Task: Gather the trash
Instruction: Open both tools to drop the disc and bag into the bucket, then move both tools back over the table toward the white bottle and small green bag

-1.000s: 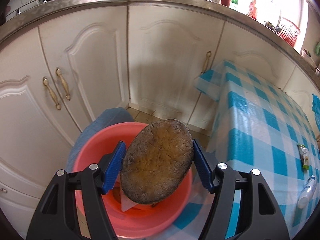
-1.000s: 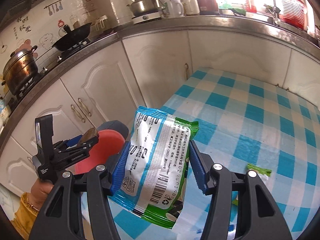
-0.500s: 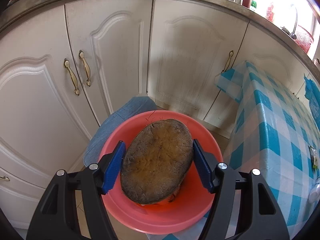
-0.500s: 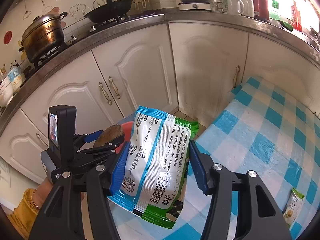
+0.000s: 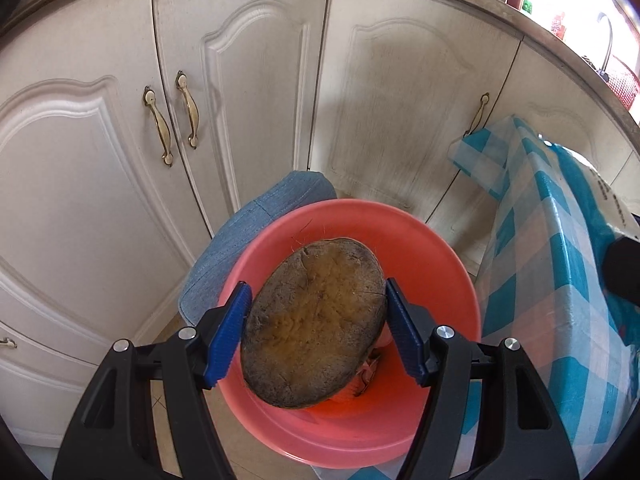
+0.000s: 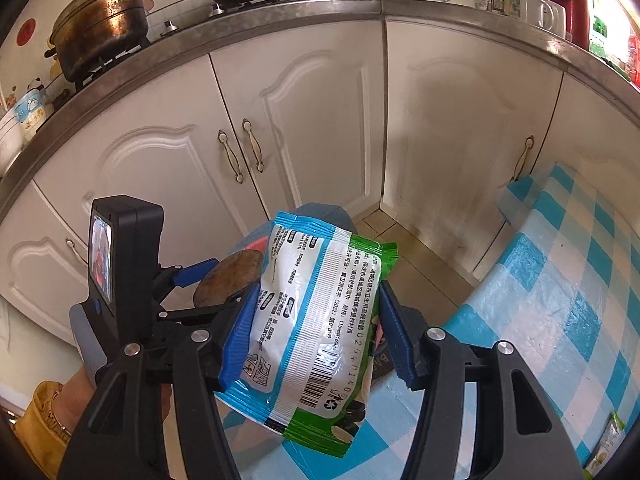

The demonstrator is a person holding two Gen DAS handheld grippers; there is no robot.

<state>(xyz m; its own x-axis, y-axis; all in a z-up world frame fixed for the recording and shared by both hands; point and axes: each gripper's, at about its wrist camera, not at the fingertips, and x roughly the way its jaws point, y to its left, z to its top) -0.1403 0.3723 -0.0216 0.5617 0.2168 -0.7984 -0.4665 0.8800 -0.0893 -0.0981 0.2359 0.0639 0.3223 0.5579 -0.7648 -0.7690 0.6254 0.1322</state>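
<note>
White cabinet doors [image 5: 248,92] fill the background, and a table under a blue-checked cloth [image 6: 568,280] stands at the right. Beside the table's edge, low down, sits a pink basin [image 5: 420,248] with a blue cushion [image 5: 256,224] behind it. The left gripper [image 5: 316,336] hangs directly over the basin, its blue pads pinching a flat brown oval piece of trash [image 5: 316,320] by its two long sides, the piece tilted up toward the camera. The right gripper [image 6: 316,332] is above the table's corner, clamped on a blue, white and green snack bag [image 6: 316,320] that stands upright between its pads. A small green packet [image 6: 608,440] lies on the cloth.
</note>
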